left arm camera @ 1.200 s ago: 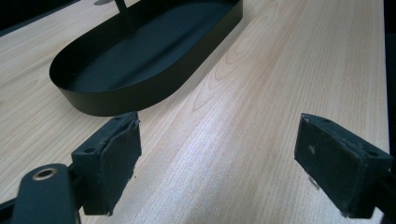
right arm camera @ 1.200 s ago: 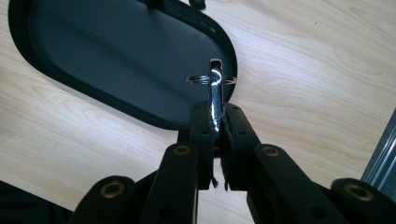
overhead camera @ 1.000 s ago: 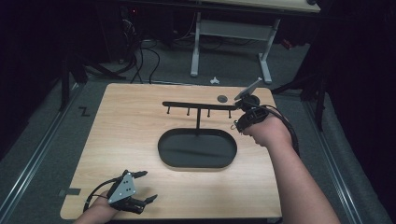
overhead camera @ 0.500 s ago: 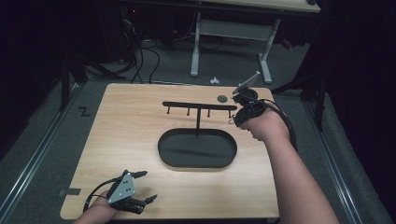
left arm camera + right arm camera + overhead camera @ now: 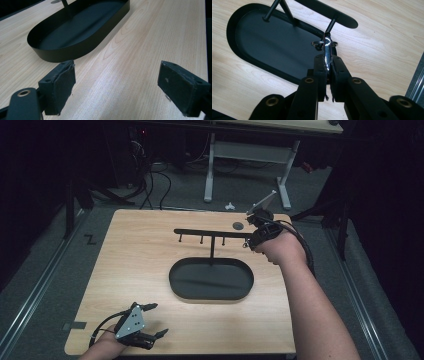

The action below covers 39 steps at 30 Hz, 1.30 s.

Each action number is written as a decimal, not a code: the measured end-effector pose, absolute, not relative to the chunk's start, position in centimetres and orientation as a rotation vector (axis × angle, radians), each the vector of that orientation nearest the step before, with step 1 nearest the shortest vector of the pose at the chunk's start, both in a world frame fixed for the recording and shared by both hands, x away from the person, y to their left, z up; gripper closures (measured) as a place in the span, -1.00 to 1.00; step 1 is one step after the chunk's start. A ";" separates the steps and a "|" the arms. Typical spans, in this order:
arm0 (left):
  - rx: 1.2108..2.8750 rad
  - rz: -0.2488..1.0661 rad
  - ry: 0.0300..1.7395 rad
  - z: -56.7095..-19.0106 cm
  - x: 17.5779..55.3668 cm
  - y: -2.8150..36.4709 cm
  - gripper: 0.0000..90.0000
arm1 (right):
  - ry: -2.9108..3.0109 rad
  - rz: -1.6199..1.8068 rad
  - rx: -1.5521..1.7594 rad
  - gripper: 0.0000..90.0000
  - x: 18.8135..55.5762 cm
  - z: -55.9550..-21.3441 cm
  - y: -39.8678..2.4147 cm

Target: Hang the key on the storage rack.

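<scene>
Ring at the hook

My right gripper [image 5: 327, 65] is clenched on a shiny metal ring [image 5: 325, 45], thin and silvery, touching the black rack's [image 5: 329, 11] end hook; my left gripper [image 5: 117, 87] gapes, released.

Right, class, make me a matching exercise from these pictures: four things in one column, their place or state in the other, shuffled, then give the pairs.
Things:
1. left gripper
2. right gripper
3. tray
4. rack

Places or states:
A. black oval, mid-table
B. open, at the table's near corner
C. bar with pegs, on a post rising from the tray
D. shut on a shiny metal piece by the end peg

Pairs: 1-B, 2-D, 3-A, 4-C
</scene>
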State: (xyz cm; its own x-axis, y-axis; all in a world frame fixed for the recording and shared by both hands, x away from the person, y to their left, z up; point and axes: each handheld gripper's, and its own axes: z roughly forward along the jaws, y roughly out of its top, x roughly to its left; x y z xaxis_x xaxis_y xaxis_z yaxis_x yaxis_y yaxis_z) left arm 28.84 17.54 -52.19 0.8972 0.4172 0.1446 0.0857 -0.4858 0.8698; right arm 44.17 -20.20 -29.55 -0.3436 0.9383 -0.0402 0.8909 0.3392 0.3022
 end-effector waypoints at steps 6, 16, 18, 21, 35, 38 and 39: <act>2.054 0.416 0.365 -52.2 28.9 17.6 -0.66 | 2.380 0.332 1.688 0.87 44.9 -29.9 -20.4; 2.052 0.414 0.365 -52.2 28.9 17.6 -0.66 | 2.355 0.337 1.714 0.87 45.4 -30.0 -21.0; 2.051 0.415 0.366 -52.2 28.9 17.6 -0.66 | 2.353 0.330 1.719 0.87 45.5 -30.0 -21.2; 2.052 0.415 0.364 -52.2 28.8 17.6 -0.66 | 2.354 0.336 1.718 0.87 45.6 -30.4 -21.4; 2.051 0.413 0.367 -52.2 28.9 17.6 -0.66 | 2.353 0.318 1.727 0.76 45.7 -31.6 -21.4; 2.053 0.411 0.366 -52.2 28.9 17.6 -0.66 | 2.348 0.317 1.728 0.72 45.7 -31.6 -21.4; 2.053 0.410 0.366 -52.2 28.9 17.6 -0.66 | 2.343 0.318 1.730 0.72 45.7 -31.6 -21.4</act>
State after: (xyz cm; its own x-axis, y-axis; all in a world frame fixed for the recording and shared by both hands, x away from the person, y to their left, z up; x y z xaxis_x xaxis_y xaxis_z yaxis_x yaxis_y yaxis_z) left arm 28.89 17.60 -52.19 0.8978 0.4181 0.1383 0.0897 -0.4811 0.8721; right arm 45.69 -21.38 -31.56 -0.2883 0.9567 -0.0411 0.9111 0.2873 0.2956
